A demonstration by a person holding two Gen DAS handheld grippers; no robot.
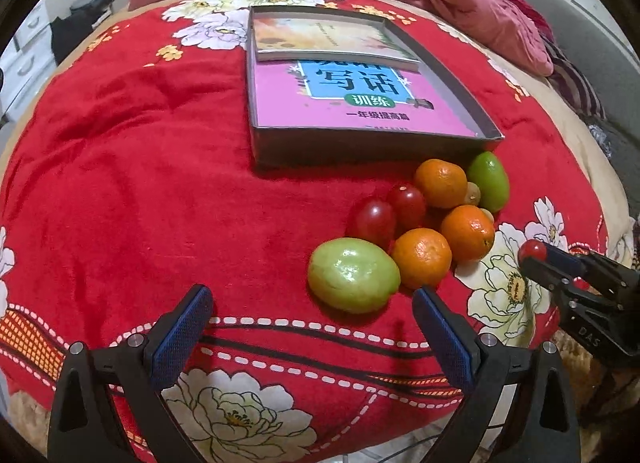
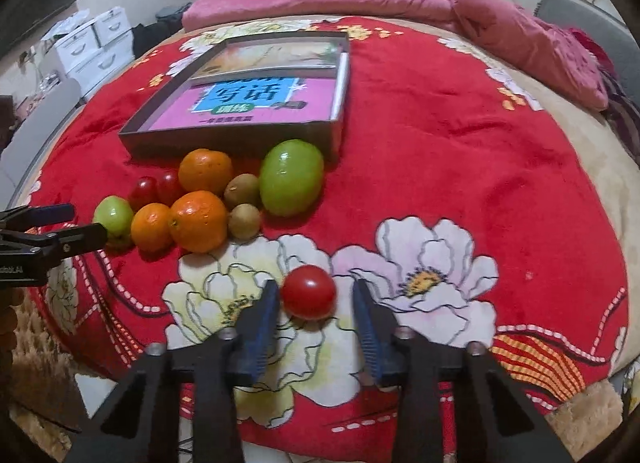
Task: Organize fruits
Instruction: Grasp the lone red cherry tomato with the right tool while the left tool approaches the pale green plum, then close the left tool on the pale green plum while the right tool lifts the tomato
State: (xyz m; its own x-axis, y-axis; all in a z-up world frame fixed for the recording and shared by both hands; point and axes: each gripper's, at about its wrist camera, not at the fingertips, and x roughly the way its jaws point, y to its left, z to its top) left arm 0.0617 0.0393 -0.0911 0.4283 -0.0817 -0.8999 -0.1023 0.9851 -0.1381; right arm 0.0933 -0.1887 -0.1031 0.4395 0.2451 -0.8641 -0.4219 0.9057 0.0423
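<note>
A pile of fruit lies on the red flowered blanket (image 1: 160,183): a green fruit (image 1: 352,279) nearest my left gripper, three oranges (image 1: 422,257), two cherry tomatoes (image 1: 374,221), a second green fruit (image 2: 291,179) and two small kiwis (image 2: 242,191). My left gripper (image 1: 312,295) stands wide open just short of the near green fruit and holds nothing. A lone cherry tomato (image 2: 308,293) sits between the narrow-set fingertips of my right gripper (image 2: 315,285). Its left pad touches the tomato, while a thin gap shows at the right pad.
A shallow grey box (image 1: 360,143) with a pink book (image 1: 352,95) and another book inside lies just behind the fruit. A pink quilt (image 2: 440,3) is bunched at the far side. White drawers (image 2: 92,43) stand beyond the bed's left edge.
</note>
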